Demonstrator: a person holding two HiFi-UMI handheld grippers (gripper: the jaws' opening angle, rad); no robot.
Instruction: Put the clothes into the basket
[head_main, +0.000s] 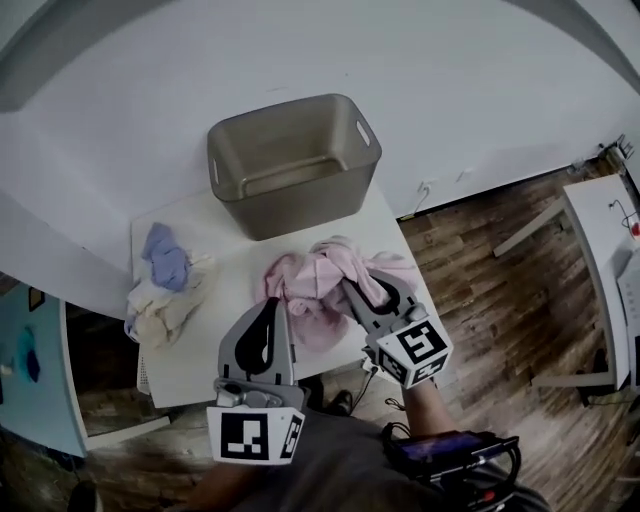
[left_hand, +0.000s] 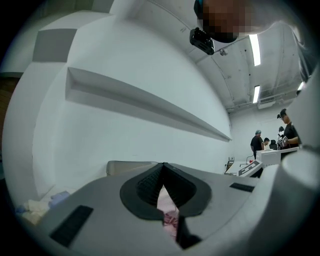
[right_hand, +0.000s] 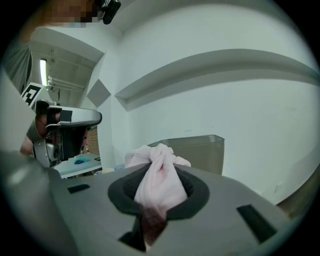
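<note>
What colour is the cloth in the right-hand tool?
The crumpled cloth is pale pink; clearest in the right gripper view.

No readable text, no legible labels

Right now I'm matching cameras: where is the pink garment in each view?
Head view: pink garment at centre, just below the basket.
Left gripper view: pink garment low centre, a sliver between the jaws.
Right gripper view: pink garment at centre, bunched between the jaws.
Shared landmark: the basket, behind it in all three.
</note>
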